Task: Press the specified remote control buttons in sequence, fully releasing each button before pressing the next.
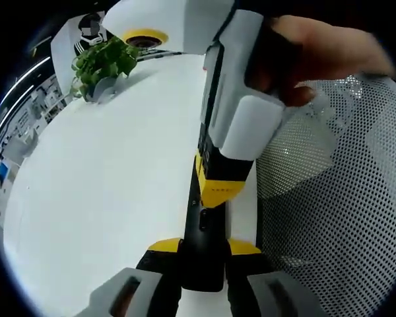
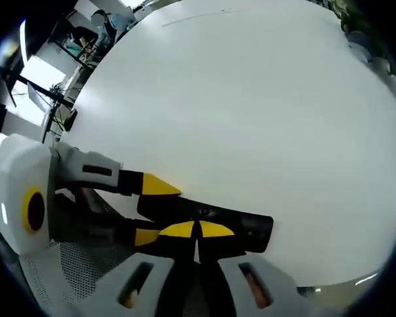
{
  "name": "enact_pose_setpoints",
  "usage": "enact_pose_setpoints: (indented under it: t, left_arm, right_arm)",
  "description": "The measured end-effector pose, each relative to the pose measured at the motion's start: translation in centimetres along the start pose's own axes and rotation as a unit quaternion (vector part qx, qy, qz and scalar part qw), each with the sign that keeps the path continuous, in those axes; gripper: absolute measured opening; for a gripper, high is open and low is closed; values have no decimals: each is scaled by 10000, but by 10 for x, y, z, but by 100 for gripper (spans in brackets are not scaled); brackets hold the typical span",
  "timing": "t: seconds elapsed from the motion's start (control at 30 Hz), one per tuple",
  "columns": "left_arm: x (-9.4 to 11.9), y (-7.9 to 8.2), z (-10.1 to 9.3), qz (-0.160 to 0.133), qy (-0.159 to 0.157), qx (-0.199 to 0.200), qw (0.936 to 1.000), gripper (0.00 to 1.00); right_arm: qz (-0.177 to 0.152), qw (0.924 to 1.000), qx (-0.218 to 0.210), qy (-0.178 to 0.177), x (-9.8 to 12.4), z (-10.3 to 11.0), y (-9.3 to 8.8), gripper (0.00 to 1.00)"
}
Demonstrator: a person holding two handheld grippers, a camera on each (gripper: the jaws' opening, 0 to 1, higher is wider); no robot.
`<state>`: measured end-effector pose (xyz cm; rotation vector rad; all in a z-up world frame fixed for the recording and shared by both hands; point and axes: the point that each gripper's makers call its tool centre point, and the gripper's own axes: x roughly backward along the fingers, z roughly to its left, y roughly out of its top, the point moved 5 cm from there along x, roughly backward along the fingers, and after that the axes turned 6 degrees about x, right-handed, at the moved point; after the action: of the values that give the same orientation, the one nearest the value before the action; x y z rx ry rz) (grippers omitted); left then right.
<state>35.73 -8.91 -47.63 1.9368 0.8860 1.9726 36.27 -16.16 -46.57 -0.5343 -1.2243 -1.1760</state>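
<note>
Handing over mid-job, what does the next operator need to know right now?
Left gripper: jaws clamped on one end of the black remote, holding it over the white table.
Right gripper: jaws shut, tips down on the remote's top face, apparently mid-press.
Potted plant stands at the far edge of the table.
Done: cannot tell how many buttons have been pressed, or which one is under the tips.
Left: lift fully off this button before the next press, then finish the sequence.
</note>
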Motion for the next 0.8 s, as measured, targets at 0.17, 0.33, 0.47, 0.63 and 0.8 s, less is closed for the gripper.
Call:
enact_pose_setpoints:
  t: [0.17,0.33,0.47,0.63,0.8]
  left_arm:
    - [1,0,0,-4,0,1,10000,25]
    - [1,0,-1,-8,4,7,10000,25]
    - [0,0,-1,-27,0,30,10000,25]
    - [0,0,-1,-30,7,45,10000,25]
    - [0,0,-2,-29,3,27,10000,25]
  right_arm:
    - [0,10000,98,-7,0,1,1,0]
    - [24,10000,65,-7,-2,0,0,0]
    - [13,9999,-110,24,-3,-2,0,0]
    - [-24,9998,-203,31,-3,-2,-2,0]
    - [-3,9997,118,-221,-2,3,-3,0]
